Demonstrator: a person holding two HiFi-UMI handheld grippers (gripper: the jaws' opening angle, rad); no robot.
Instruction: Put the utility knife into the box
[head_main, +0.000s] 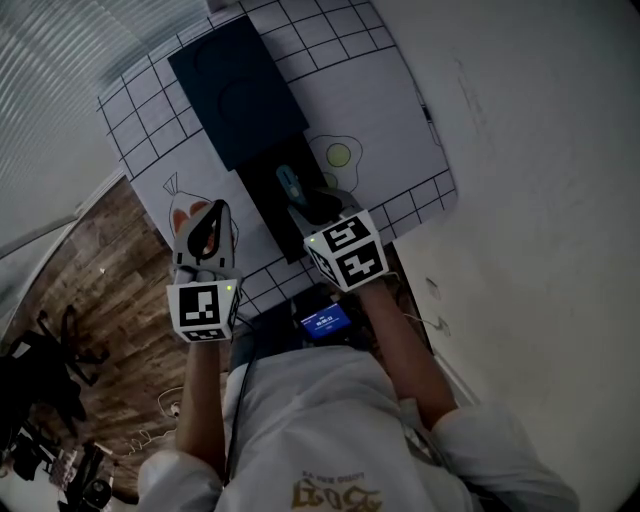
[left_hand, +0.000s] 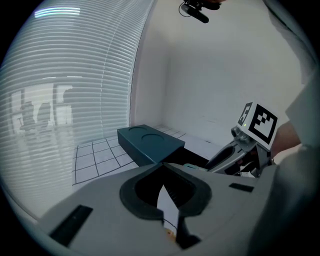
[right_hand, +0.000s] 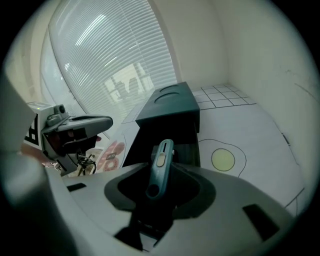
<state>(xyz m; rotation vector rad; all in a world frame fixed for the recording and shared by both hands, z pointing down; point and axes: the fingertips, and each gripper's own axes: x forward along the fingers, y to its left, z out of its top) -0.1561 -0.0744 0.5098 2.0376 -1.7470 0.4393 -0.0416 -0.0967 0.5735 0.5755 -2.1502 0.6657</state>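
My right gripper (head_main: 303, 203) is shut on a teal utility knife (head_main: 289, 181), whose free end points away from me. The knife (right_hand: 162, 152) hangs over the near end of the open black box tray (right_hand: 182, 134). The box's dark teal lid (head_main: 238, 88) lies just beyond the tray (head_main: 262, 195); in the left gripper view the lid (left_hand: 150, 142) is ahead of the jaws. My left gripper (head_main: 213, 212) is left of the tray over the mat, its jaws meeting at the tips with nothing between them. From there the right gripper (left_hand: 227, 156) shows at the right.
Box and tray rest on a white mat with a black grid (head_main: 140, 110). A fried egg drawing (head_main: 340, 155) lies right of the tray and an orange drawing (head_main: 183, 216) under the left gripper. Window blinds (right_hand: 115, 60) stand behind, a white wall (head_main: 540, 150) at the right.
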